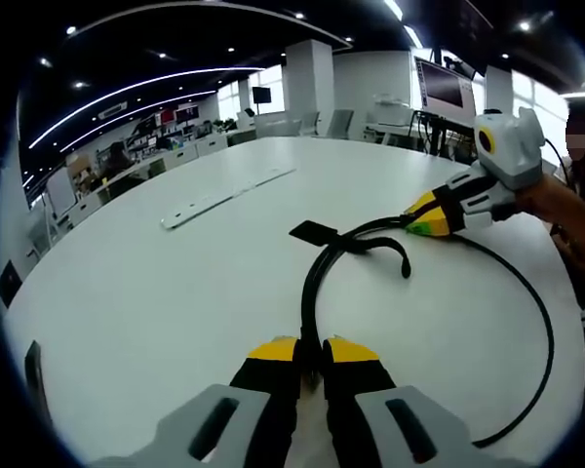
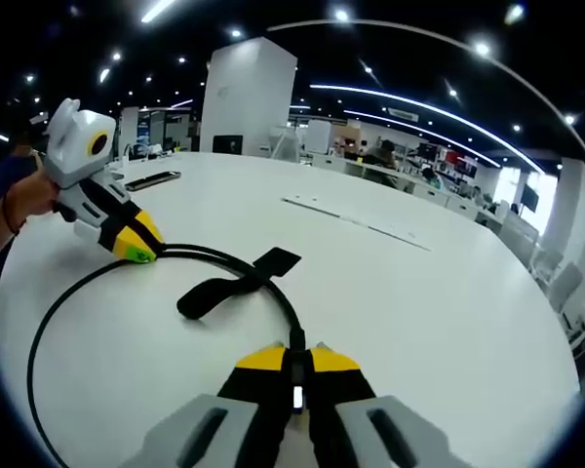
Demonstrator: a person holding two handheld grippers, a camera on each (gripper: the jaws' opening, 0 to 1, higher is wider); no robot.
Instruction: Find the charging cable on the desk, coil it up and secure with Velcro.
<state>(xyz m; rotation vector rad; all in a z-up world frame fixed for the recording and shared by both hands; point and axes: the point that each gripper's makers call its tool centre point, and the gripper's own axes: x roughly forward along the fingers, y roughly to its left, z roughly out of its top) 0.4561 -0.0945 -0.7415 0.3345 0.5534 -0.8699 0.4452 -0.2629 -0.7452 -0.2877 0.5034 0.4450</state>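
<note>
Both claws (left (image 1: 310, 349), right (image 2: 295, 358)) clamped on the black charging cable (image 1: 312, 283).

White round table (image 1: 156, 292) carries black cable (image 1: 526, 322) loop, Velcro strap (image 1: 317, 233) mid-frame, pale flat strip (image 1: 224, 198) upper left.

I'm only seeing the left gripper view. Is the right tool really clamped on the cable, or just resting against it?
Observer: Clamped. In the right gripper view the right tool is shut on the cable, which runs straight down between its jaws.
Operator: Anything behind my left tool that I should know about?
Observer: Yes, a flat dark object, maybe a phone, lies on the table beyond the left tool.
</note>
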